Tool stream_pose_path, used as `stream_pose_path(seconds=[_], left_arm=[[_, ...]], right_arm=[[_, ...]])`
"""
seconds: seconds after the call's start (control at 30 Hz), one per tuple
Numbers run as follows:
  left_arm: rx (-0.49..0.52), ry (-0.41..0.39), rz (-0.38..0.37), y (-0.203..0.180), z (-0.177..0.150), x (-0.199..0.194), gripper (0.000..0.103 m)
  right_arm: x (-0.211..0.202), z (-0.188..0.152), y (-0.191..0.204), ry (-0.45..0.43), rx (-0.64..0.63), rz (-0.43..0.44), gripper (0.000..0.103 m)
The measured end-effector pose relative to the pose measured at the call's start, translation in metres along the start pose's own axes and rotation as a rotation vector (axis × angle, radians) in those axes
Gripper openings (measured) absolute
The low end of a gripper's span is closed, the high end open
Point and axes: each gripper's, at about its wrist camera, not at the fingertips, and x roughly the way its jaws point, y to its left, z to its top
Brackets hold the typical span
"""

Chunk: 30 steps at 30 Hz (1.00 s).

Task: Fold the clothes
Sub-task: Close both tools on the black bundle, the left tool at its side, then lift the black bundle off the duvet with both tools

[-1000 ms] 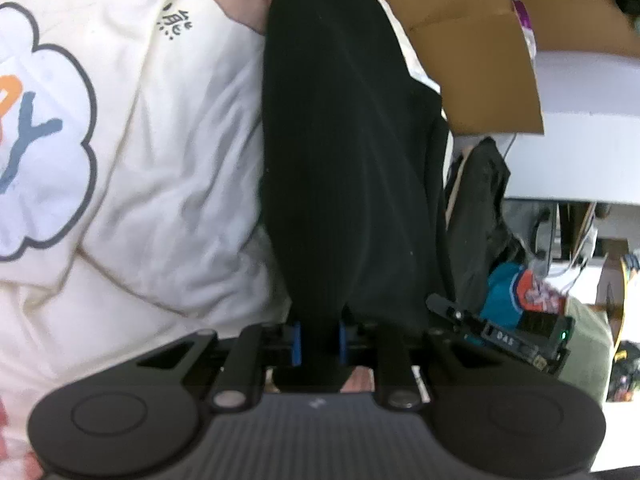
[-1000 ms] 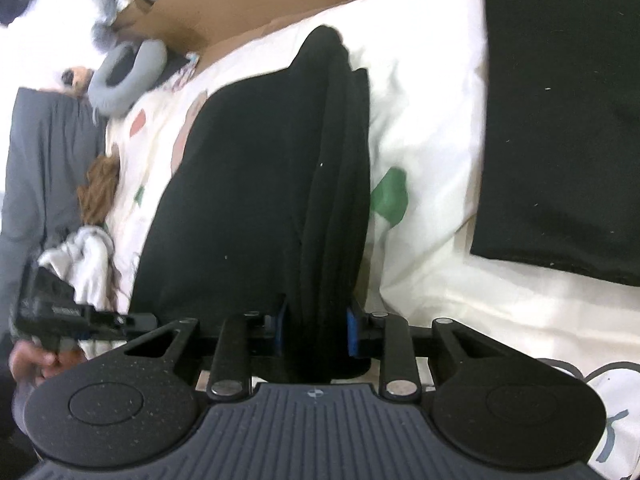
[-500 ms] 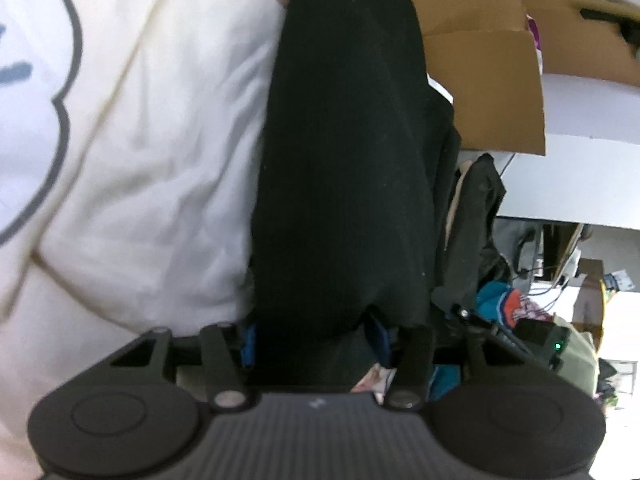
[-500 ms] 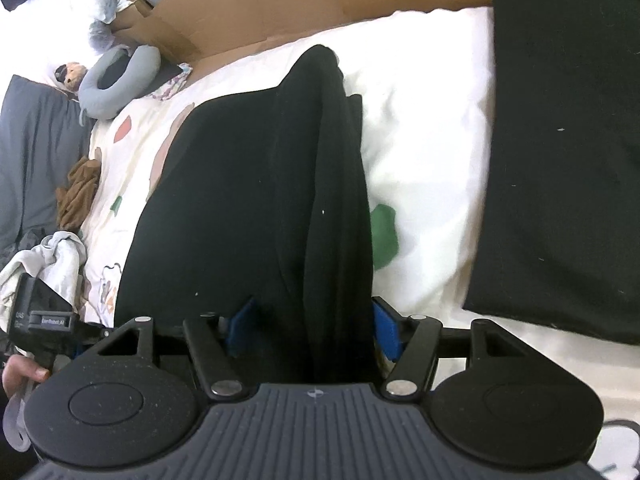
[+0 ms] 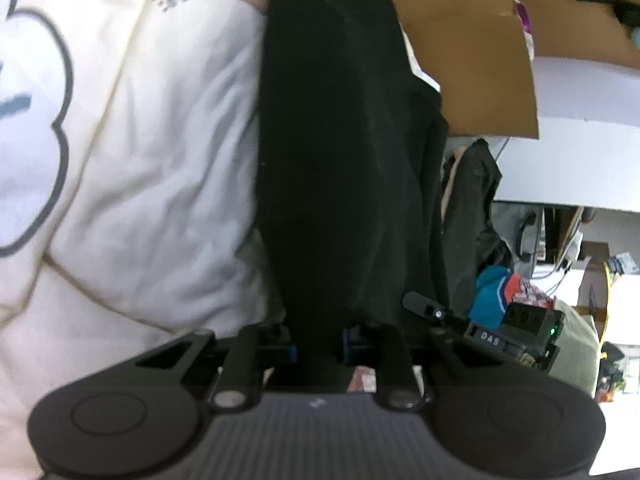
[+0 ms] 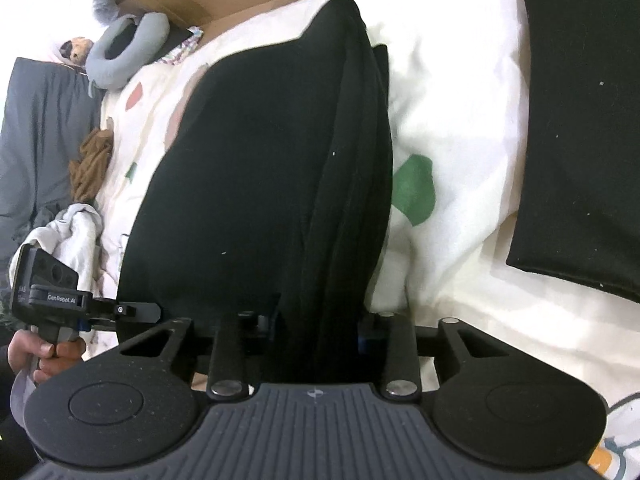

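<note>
Both grippers tilt down — left gripper [image 5: 318, 350] | right gripper [image 6: 318, 330] | jaws closing on black garment [image 6: 260, 184]

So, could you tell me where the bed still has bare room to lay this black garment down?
Bare quilt shows between the held black garment and the folded black cloth. Towards the grey neck pillow and brown rag it is crowded.

Black cloth [image 5: 336, 152] hides the left gripper's [image 5: 318, 350] fingertips, and the right gripper's [image 6: 318, 334] too (only blue pad edges peek out). A second black piece [image 6: 580, 120] runs off the right wrist view's edge. The quilt's [image 5: 132, 168] small print is too blurred to read.
</note>
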Motion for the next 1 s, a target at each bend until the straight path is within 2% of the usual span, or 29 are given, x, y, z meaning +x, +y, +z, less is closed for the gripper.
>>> stream_pose_path(seconds=[0.17, 0.4, 0.6, 0.77, 0.83, 0.87, 0.93, 1.0], left_arm=[[0.031, 0.011, 0.030, -0.014, 0.005, -0.017, 0.016], [0.045, 0.020, 0.051, -0.012, -0.001, -0.049, 0.015], [0.054, 0.066, 0.077, -0.008, -0.012, -0.058, 0.014], [0.045, 0.074, 0.120, -0.003, -0.015, -0.071, 0.014], [0.048, 0.075, 0.141, -0.003, -0.013, -0.078, 0.015], [0.050, 0.073, 0.151, -0.003, -0.012, -0.081, 0.017], [0.053, 0.054, 0.163, -0.003, -0.008, -0.085, 0.027], [0.051, 0.027, 0.149, -0.002, 0.000, -0.087, 0.027]], right_arm=[[-0.011, -0.004, 0.014, 0.012, -0.011, 0.042, 0.030], [-0.014, -0.017, 0.030, 0.061, -0.014, 0.111, 0.030], [-0.018, -0.034, 0.036, 0.118, -0.006, 0.101, 0.030], [-0.032, -0.038, 0.036, 0.147, -0.024, 0.076, 0.035], [-0.040, -0.037, 0.034, 0.148, -0.031, 0.071, 0.040], [-0.044, -0.036, 0.034, 0.136, -0.035, 0.068, 0.046], [-0.049, -0.030, 0.031, 0.106, -0.036, 0.057, 0.054], [-0.052, -0.024, 0.028, 0.070, -0.032, 0.043, 0.062]])
